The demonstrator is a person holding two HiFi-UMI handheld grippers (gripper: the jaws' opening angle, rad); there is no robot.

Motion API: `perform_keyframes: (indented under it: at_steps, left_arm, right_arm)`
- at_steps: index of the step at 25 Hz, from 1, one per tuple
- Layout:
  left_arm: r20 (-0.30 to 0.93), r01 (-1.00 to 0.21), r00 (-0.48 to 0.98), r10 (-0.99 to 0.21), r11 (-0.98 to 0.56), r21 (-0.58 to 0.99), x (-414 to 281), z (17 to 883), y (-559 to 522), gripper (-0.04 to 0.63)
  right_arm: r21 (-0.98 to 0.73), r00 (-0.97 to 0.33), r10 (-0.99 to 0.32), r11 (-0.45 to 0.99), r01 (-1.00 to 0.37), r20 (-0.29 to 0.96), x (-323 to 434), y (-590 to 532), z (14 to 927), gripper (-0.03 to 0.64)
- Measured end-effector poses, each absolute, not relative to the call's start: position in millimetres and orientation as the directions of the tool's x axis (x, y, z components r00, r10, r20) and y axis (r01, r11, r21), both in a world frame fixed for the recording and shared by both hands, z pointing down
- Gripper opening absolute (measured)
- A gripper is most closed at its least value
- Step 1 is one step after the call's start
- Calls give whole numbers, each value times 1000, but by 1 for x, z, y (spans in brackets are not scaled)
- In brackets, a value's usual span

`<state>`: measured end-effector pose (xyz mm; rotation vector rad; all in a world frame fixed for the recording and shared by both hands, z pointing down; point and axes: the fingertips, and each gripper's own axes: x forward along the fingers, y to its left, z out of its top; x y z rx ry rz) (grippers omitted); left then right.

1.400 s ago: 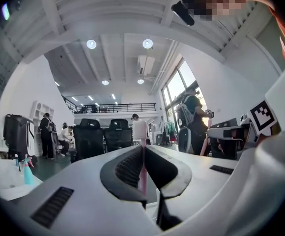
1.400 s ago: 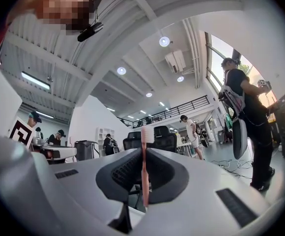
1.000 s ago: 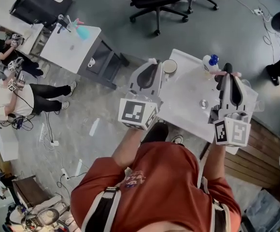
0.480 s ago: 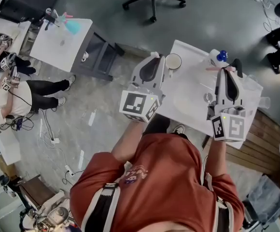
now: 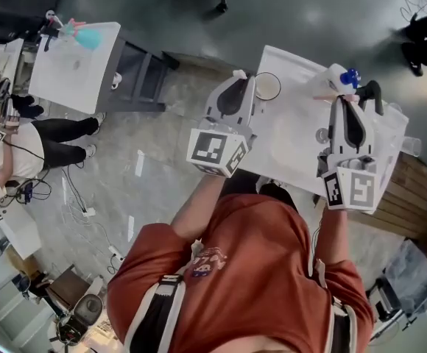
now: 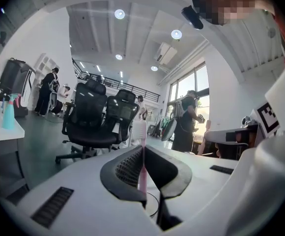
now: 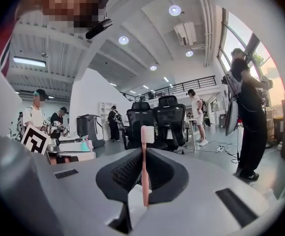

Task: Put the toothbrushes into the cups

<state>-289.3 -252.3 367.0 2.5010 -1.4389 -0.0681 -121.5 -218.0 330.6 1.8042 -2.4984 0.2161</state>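
White tabletop (image 5: 294, 142) below both tools. Left gripper (image 6: 143, 151) fingers (image 6: 123, 168) are pinched on a pale toothbrush (image 6: 142, 178) standing upright between them; right gripper (image 7: 144, 154) likewise clamps a pink toothbrush (image 7: 145, 176). Only the head view shows the cup (image 5: 266, 87), near the left gripper.

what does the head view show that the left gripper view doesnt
Only the head view: the white table with the round white cup and blue-capped white bottle, the right gripper, and the person's red shirt.
Only the left gripper view: the pink-handled toothbrush standing upright, clamped between the fingers, plus the round ceiling lights.
Both: the left gripper and the teal bottle on a neighbouring white desk.
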Motion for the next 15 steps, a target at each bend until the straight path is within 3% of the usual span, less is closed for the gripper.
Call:
perform_keyframes:
  at_steps: [15]
  left_arm:
    - [180, -791, 584, -791, -505, 346, -280, 453, -283, 28]
  right_arm:
    - [-72, -254, -939, 244, -967, 231, -128, -253, 380, 31]
